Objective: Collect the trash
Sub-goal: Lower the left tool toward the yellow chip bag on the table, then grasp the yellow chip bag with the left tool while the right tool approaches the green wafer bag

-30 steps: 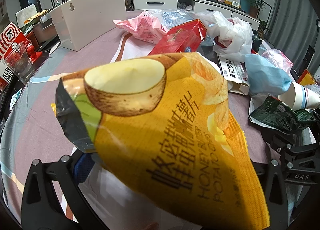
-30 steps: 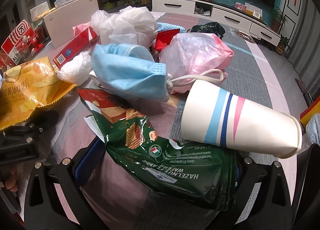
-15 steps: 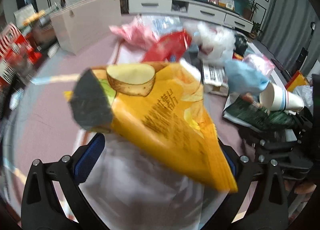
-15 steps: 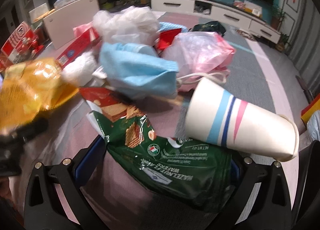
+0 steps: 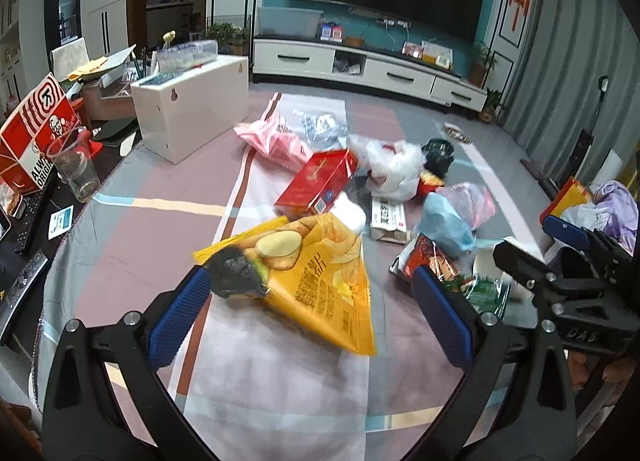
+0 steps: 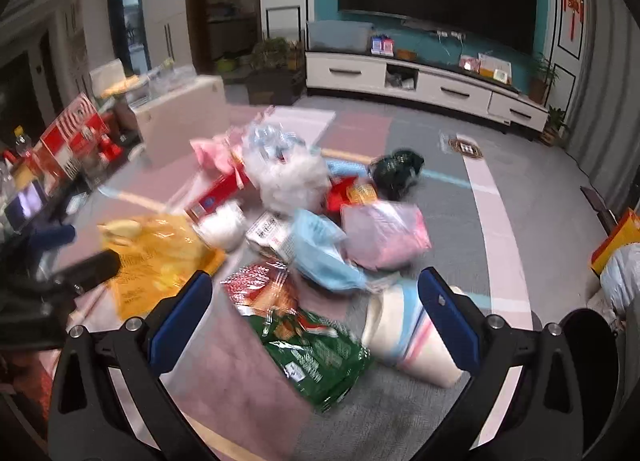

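Left gripper (image 5: 308, 301): fingers spread wide, holding nothing. The yellow chip bag (image 5: 316, 277) lies flat on the cloth between and just ahead of the blue pads (image 5: 178, 313). A second ago that bag filled the left view, held up close to the lens; half a second ago it was blurred and lower. Now it sits small on the table, so the bag has been let go or dropped and the gripper has pulled up and back. Judgement: the bag is not collected; it must be picked up again, or the drop was a deliberate regroup.

Right gripper (image 6: 314, 309): jaws also wide apart, empty. Directly ahead of it, the green wafer packet (image 6: 316, 349); by the right finger, the striped paper cup (image 6: 408, 337) on its side. A second ago both sat much nearer the lens, so this gripper has risen too. The view is motion-blurred.

Farther out from both: blue face mask (image 6: 324, 253), pink plastic bag (image 6: 384, 237), red box (image 5: 320, 185), white plastic bag (image 5: 394, 169), black bundle (image 6: 396, 169).

View differences: only the left view gives the white bin (image 5: 192, 117) beyond the pile to the left, and the right tool's black body at its far right. The right view alone shows the cup's full side and the left tool at its left edge, blurred.
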Demonstrator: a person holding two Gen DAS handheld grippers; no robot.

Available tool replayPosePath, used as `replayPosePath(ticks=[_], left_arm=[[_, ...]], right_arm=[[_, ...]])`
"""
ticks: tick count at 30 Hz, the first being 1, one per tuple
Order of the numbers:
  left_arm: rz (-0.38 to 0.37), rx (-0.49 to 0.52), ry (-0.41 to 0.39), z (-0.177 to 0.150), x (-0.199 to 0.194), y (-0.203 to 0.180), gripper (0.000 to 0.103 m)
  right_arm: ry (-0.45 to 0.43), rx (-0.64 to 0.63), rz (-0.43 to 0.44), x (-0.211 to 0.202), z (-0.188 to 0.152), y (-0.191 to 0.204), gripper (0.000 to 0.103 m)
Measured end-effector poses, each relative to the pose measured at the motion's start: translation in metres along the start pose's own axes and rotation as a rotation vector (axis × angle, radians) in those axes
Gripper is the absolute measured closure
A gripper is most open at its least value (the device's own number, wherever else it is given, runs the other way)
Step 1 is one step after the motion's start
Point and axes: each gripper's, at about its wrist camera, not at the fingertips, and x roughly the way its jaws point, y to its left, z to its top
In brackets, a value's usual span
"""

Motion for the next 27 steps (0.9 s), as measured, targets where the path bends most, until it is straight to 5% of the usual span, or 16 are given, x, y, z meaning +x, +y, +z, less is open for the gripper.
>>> replayPosePath(ticks=[13, 19, 23, 27], left_arm=[[-0.043, -0.044, -0.02, 0.001, -0.013, 0.008, 0.003], [-0.055, -0.074, 0.004, -0.004, -0.002, 0.014, 0.003], [-0.045, -0.069, 0.026, -0.008, 0.005, 0.016, 0.003], [-0.028, -0.063, 0.027, -0.011, 0.007, 0.019, 0.003]], right_arm=[[-0.05, 0.031, 0.082, -0.017, 0.027, 0.02, 0.002], [-0.022, 0.015, 0.056, -0.005, 0.016, 0.024, 0.002], [0.041, 0.09, 0.144, 0.004, 0.013, 0.015, 0.002], [0.038, 0.1, 0.124, 0.004, 0.011, 0.014, 0.002]])
